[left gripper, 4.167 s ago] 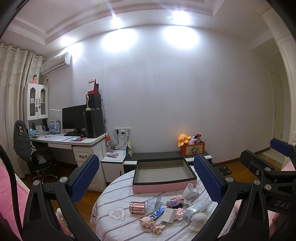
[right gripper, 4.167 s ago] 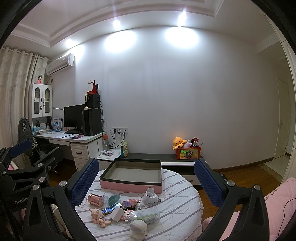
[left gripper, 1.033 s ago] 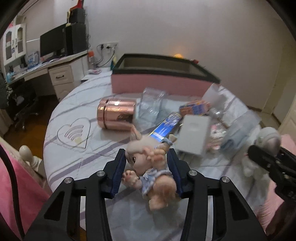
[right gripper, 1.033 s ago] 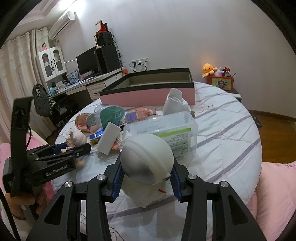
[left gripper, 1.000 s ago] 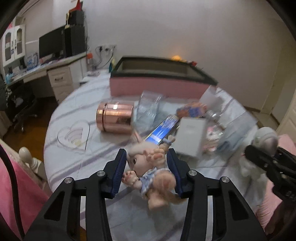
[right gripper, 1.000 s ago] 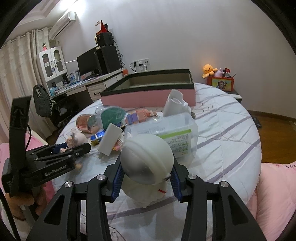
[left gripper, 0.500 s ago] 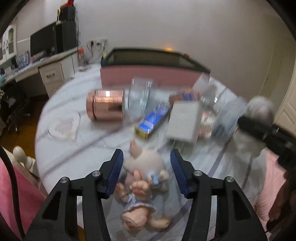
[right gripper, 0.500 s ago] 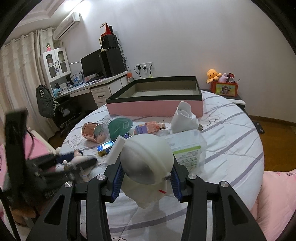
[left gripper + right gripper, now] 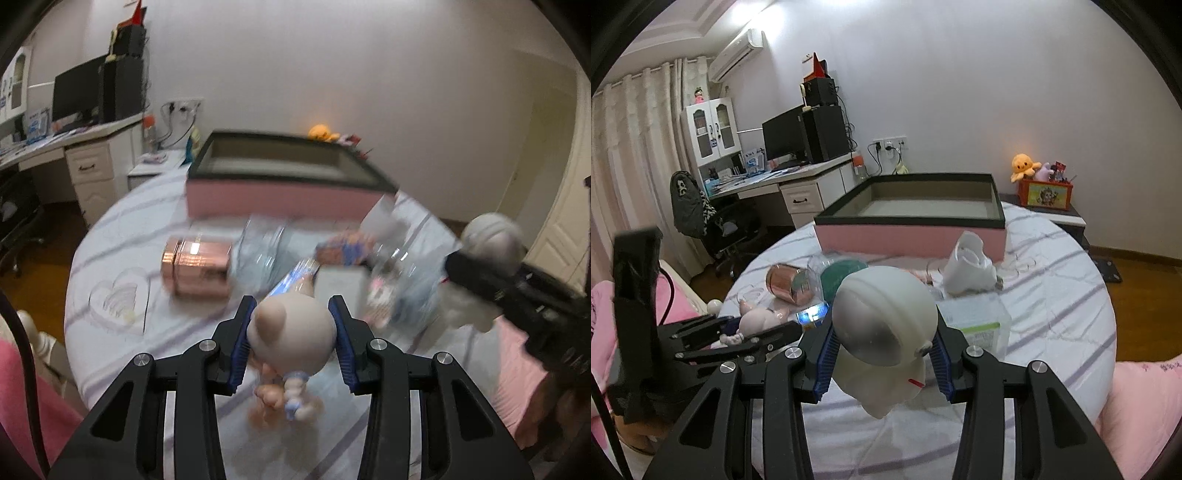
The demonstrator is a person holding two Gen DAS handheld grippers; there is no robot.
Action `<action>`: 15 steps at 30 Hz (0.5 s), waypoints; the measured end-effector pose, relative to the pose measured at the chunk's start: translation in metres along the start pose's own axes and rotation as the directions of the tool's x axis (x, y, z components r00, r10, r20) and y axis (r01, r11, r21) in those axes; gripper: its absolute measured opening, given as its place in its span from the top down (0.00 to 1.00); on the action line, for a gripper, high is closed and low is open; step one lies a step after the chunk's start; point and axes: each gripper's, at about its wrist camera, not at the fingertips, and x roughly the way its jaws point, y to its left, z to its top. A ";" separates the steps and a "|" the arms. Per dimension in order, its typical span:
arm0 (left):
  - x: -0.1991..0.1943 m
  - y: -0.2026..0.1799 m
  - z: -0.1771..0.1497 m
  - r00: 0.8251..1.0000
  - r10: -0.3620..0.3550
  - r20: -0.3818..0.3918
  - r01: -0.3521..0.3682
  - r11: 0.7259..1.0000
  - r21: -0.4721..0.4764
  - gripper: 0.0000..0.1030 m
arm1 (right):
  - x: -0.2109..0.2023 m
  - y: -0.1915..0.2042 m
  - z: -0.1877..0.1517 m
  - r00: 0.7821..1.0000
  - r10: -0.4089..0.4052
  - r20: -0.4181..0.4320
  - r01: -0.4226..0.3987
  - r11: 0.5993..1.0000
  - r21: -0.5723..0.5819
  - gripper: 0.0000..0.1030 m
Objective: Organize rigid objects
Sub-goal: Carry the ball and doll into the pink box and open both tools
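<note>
My left gripper (image 9: 291,343) is shut on a pale pink pig doll (image 9: 291,339) and holds it above the round table (image 9: 110,354). It also shows in the right wrist view (image 9: 759,319). My right gripper (image 9: 882,347) is shut on a white round-headed figure (image 9: 882,317), lifted off the table; the figure also shows in the left wrist view (image 9: 491,236). A pink box with a dark rim (image 9: 908,221) stands open at the table's far side, its inside bare. The left wrist view is blurred.
On the striped tablecloth (image 9: 1052,280) lie a copper tin (image 9: 786,282), a green-lidded clear jar (image 9: 842,275), a white crumpled cup (image 9: 967,267), a clear plastic box (image 9: 979,325) and a small blue packet (image 9: 812,314). A desk with chair stands left (image 9: 731,221).
Both grippers have lifted their toys off the table and risen. The pig doll has turned upright between the left fingers. The left gripper is moving fast.
</note>
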 end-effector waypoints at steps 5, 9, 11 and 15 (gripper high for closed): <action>0.001 -0.007 0.041 0.998 -0.058 0.039 0.057 0.998 0.018 0.61 | 0.003 -0.001 0.026 0.999 0.035 0.030 -0.035 0.999 -0.008 0.56; 0.015 -0.011 0.073 0.997 -0.052 0.060 0.048 0.997 0.061 0.61 | 0.012 -0.006 0.049 0.997 0.067 0.039 -0.067 0.998 -0.007 0.56; 0.032 -0.006 0.092 0.997 -0.068 0.041 0.066 0.997 0.051 0.61 | 0.021 -0.012 0.062 0.995 0.093 0.036 -0.094 0.996 0.008 0.56; 0.069 -0.001 0.125 0.999 -0.045 -0.002 0.045 0.996 0.073 0.61 | 0.051 -0.021 0.090 0.998 0.067 0.012 -0.067 0.998 -0.005 0.56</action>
